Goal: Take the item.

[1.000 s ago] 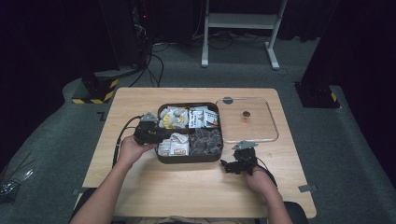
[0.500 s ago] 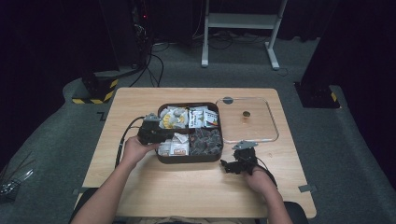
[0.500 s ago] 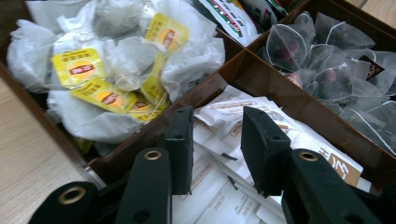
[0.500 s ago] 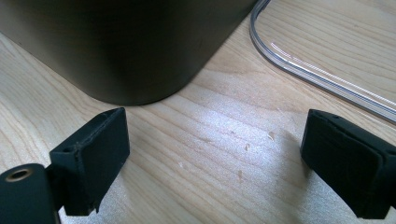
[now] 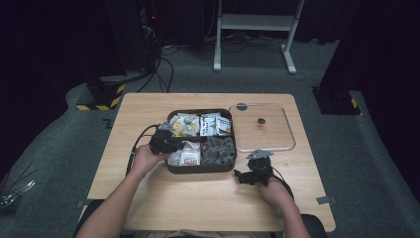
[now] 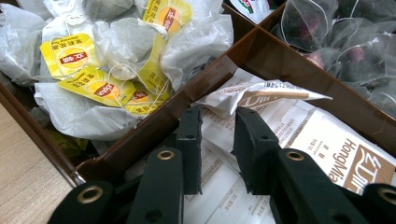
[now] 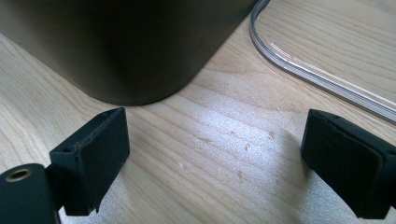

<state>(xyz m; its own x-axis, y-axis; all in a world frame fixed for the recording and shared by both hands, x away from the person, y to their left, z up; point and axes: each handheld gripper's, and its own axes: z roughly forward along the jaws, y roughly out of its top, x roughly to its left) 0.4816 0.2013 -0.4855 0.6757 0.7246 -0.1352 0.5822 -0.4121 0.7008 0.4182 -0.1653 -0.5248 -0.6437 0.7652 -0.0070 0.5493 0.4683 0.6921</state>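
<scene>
Since the earlier frame, left tool [image 6: 217,140] has reached into the tray [image 5: 200,170], jaws closing around white sachets [image 6: 243,98], not yet clamped. Right tool [image 7: 215,172] rests apart on the surface [image 7: 210,140].

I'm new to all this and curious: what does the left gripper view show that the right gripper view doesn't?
Left gripper view alone: the left claw, jaws a narrow gap apart after just closing further, above white sachets in a tray compartment, beside yellow-tagged tea bags and dark mesh tea bags.

Right gripper view alone: the right claw, jaws wide apart over bare table, and the clear lid's rim.

Both: the brown tray, seen from outside in the right view.
</scene>
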